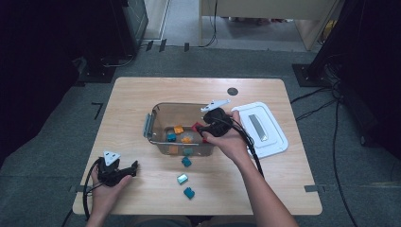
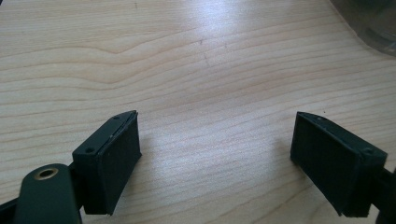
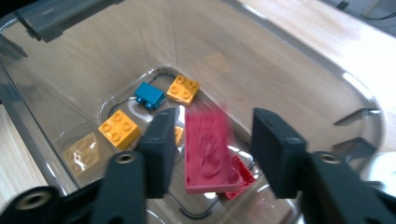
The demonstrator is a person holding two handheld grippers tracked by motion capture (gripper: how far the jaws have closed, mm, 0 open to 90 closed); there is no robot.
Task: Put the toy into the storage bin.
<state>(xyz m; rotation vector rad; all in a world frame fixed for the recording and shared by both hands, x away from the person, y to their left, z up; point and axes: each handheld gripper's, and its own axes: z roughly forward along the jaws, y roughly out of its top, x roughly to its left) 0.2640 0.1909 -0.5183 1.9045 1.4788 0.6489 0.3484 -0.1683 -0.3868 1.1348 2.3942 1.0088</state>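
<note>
Nearest the table's (image 1: 142, 90) front edge, toward its front-left corner, the left tool (image 1: 134, 167) rests in the person's hand with jaws spread wide and bare wood between them. Three teal bricks (image 1: 185, 178) lie loose on the table just ahead of the front edge, near the middle. Beyond them stands a clear bin (image 1: 150, 124) holding orange and teal bricks. The right tool (image 3: 209, 144) hangs over the bin, its jaws parted and not pressing; a red plate brick (image 3: 208, 149), blurred, shows between them above the bin floor. Toward the right edge lies a white lid (image 1: 272, 118).
</note>
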